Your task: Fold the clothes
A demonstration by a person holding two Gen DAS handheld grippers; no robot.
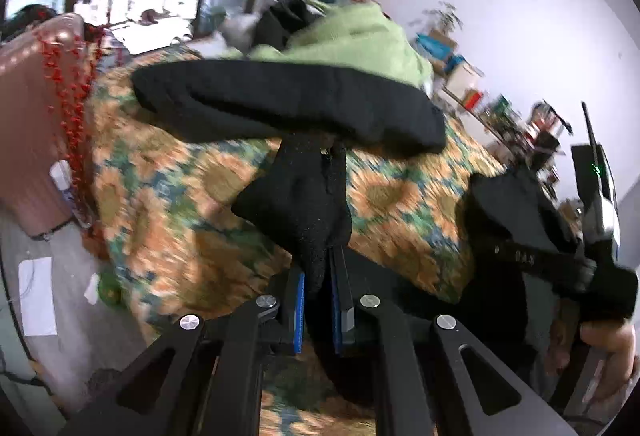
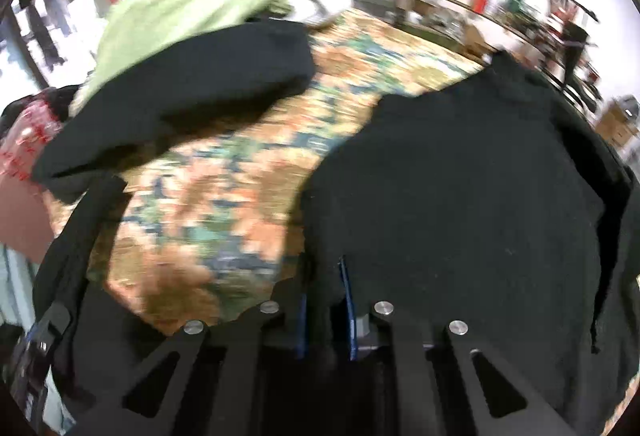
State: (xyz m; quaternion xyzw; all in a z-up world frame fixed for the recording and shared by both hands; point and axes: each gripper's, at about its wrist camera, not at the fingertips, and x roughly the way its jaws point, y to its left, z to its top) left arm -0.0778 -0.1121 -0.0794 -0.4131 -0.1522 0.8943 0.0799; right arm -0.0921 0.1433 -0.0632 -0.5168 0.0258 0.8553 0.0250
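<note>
Two handheld grippers lift a black garment above a bed covered with a sunflower-print spread.

The sunflower bedspread (image 1: pixel 168 195) fills both views. One black garment (image 2: pixel 460 195) hangs over it, a bunched sleeve (image 1: pixel 280 103) draped across. Behind lies one pale green garment (image 1: pixel 352 35). The left gripper (image 1: pixel 322 276) is closed on a fold of the black cloth. The right gripper (image 2: pixel 326 296) pinches the same garment's edge; the hand (image 1: pixel 608 352) holding it shows at lower right. No writing can be read.
</note>
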